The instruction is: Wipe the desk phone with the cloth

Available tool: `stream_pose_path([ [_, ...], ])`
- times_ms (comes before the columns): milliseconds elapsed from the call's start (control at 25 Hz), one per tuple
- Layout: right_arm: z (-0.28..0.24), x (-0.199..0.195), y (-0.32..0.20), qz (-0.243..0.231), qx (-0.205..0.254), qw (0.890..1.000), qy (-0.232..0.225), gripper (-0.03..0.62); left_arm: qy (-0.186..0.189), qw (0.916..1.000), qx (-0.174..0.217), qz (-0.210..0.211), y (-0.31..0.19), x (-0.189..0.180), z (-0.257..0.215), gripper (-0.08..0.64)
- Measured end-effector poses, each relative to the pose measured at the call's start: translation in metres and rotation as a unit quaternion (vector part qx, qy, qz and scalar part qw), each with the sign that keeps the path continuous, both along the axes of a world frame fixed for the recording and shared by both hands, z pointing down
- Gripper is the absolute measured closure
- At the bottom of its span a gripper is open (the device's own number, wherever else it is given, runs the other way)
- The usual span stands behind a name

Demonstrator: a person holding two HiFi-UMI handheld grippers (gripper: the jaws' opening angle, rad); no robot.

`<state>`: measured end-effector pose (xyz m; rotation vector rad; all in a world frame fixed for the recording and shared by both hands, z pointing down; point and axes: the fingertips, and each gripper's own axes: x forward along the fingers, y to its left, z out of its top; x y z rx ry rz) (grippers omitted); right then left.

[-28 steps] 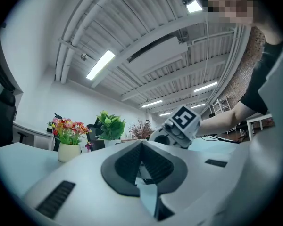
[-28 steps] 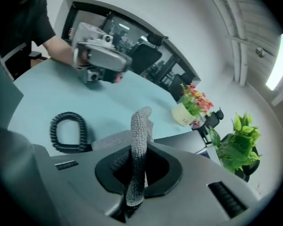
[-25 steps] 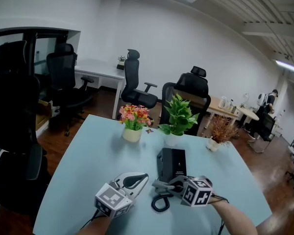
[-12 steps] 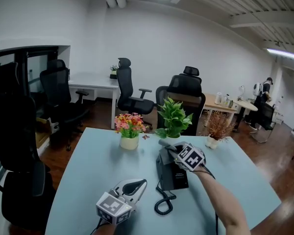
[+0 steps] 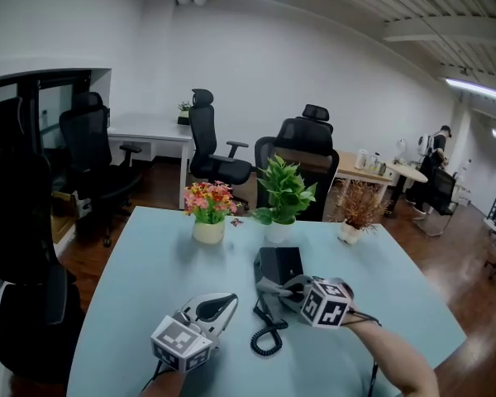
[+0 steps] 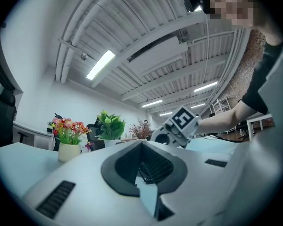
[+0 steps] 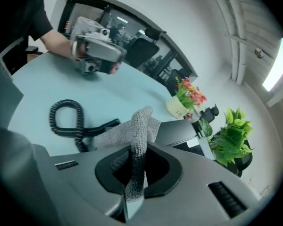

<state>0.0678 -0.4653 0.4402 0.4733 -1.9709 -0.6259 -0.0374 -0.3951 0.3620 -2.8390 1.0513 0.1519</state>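
The black desk phone (image 5: pixel 279 265) lies flat on the pale blue table (image 5: pixel 140 263), its coiled cord (image 5: pixel 266 338) trailing toward me. My right gripper (image 5: pixel 288 292) is at the phone's near end, shut on a grey mesh cloth (image 5: pixel 272 288) that lies against the phone. In the right gripper view the cloth (image 7: pixel 140 125) stands pinched between the jaws (image 7: pixel 137 149), with the phone (image 7: pixel 181 132) behind it and the cord (image 7: pixel 65 120) at the left. My left gripper (image 5: pixel 217 306) rests left of the phone, shut and holding nothing (image 6: pixel 142 147).
A flower pot (image 5: pixel 207 220), a green plant (image 5: pixel 283 198) and a dried plant (image 5: pixel 357 215) stand along the table's far edge. Office chairs (image 5: pixel 217 143) and desks lie beyond. A person (image 5: pixel 436 151) stands far right.
My right gripper with the cloth swept out to the phone's far end half a second ago and has come back to its near end. The left gripper has stayed put.
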Motion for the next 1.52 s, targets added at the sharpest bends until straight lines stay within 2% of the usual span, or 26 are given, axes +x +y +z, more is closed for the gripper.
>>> stream_pose_path([
  [120,0.026,0.008,0.047,-0.043,-0.039,0.997,0.056,0.598,0.001,1.0000,0.003,0.000,0.001,-0.001,-0.001,0.551],
  [200,0.037,0.017,0.062,-0.062,-0.059,0.992,0.098,0.597,0.001,1.0000,0.005,-0.001,0.001,0.000,-0.001,0.551],
  [240,0.035,0.021,0.060,-0.063,-0.061,0.991,0.100,0.597,0.001,1.0000,0.004,0.000,0.000,0.001,-0.001,0.551],
  [320,0.013,0.021,0.036,-0.042,-0.046,0.997,0.051,0.597,0.002,1.0000,0.000,0.002,0.000,0.002,0.001,0.551],
  [400,-0.028,0.014,-0.005,0.000,-0.008,0.999,-0.036,0.597,0.002,1.0000,-0.002,0.001,-0.001,0.001,0.002,0.551],
  [520,-0.080,0.010,-0.076,0.075,0.052,0.987,-0.130,0.597,0.003,1.0000,0.004,-0.001,0.000,0.002,-0.002,0.551],
  [600,-0.089,0.010,-0.111,0.109,0.067,0.981,-0.146,0.597,0.004,1.0000,0.004,0.000,0.000,0.005,-0.001,0.551],
  [720,-0.073,0.008,-0.134,0.122,0.063,0.982,-0.127,0.597,0.005,1.0000,0.000,0.005,0.001,0.007,0.006,0.551],
  [880,-0.057,0.007,-0.116,0.104,0.057,0.988,-0.096,0.597,0.002,1.0000,0.003,0.007,0.000,0.006,0.005,0.551],
  [1160,-0.006,0.017,-0.017,0.015,0.020,1.000,-0.014,0.597,0.002,1.0000,0.001,0.002,-0.001,0.006,0.003,0.551],
  [1280,0.017,0.024,0.032,-0.031,-0.007,0.999,0.031,0.597,0.000,1.0000,0.002,0.003,0.001,0.007,0.002,0.550],
  [1360,0.026,0.034,0.047,-0.047,-0.019,0.996,0.068,0.597,-0.002,1.0000,0.005,0.003,0.000,0.008,0.001,0.551],
  [1440,0.017,0.043,0.038,-0.038,-0.013,0.997,0.064,0.597,-0.002,1.0000,0.005,0.004,0.000,0.009,0.000,0.551],
  [1520,-0.009,0.048,0.007,0.001,0.006,1.000,0.004,0.597,-0.001,1.0000,0.003,0.005,-0.001,0.009,0.001,0.551],
])
